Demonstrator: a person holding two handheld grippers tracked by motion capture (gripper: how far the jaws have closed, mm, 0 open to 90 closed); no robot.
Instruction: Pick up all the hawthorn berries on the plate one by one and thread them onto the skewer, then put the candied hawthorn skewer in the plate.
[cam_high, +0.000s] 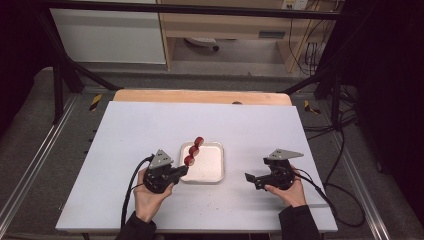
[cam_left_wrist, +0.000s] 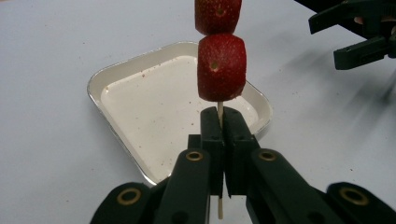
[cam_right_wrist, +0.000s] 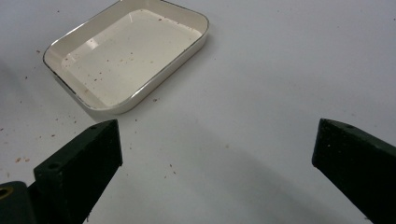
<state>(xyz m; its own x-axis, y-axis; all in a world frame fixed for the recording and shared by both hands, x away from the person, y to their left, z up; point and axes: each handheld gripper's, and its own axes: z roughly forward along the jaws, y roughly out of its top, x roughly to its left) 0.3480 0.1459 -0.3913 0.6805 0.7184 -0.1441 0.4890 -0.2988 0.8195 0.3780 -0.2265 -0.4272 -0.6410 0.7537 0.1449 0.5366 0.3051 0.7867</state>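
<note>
Left gripper view: left gripper (cam_left_wrist: 219, 128) pinching skewer stick (cam_left_wrist: 219, 111), pads pressed together; strawberries (cam_left_wrist: 221, 67) just above fingertips, over white tray (cam_left_wrist: 116, 74). Right gripper (cam_right_wrist: 217, 144) spread wide, nothing between fingers, beside tray.

Skewer (cam_left_wrist: 219, 114) top strawberry (cam_left_wrist: 218, 14) cut off by upper edge in left gripper view; stick's middle hidden betw. the fingers (cam_left_wrist: 212, 140). Near tray (cam_left_wrist: 116, 77), right gripper (cam_left_wrist: 357, 35) cut off at frame edge.
</note>
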